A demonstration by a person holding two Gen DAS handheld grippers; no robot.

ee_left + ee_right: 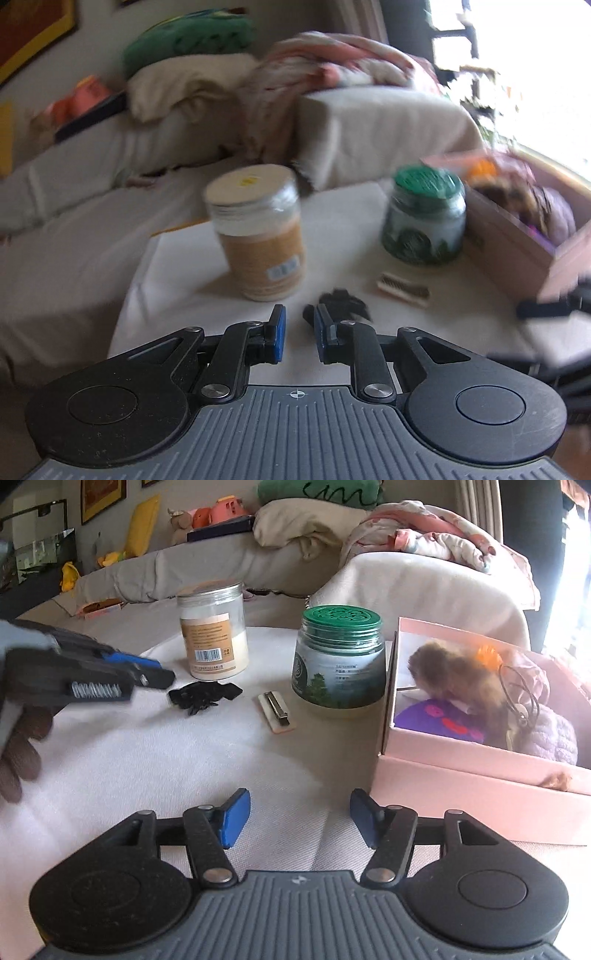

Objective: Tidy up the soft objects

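A small black soft hair accessory lies on the white cloth, in front of the beige-labelled jar; it also shows in the left wrist view. My left gripper is open, a narrow gap between its blue pads, just short of the black accessory; from the right wrist view it comes in from the left. A pink open box on the right holds several soft items: a brown furry piece, a purple cloth, a lilac fuzzy piece. My right gripper is open and empty, low over the cloth beside the box.
A beige-labelled jar and a green-lidded jar stand behind the accessory. A metal hair clip lies between them. A sofa with blankets and pillows runs behind the table.
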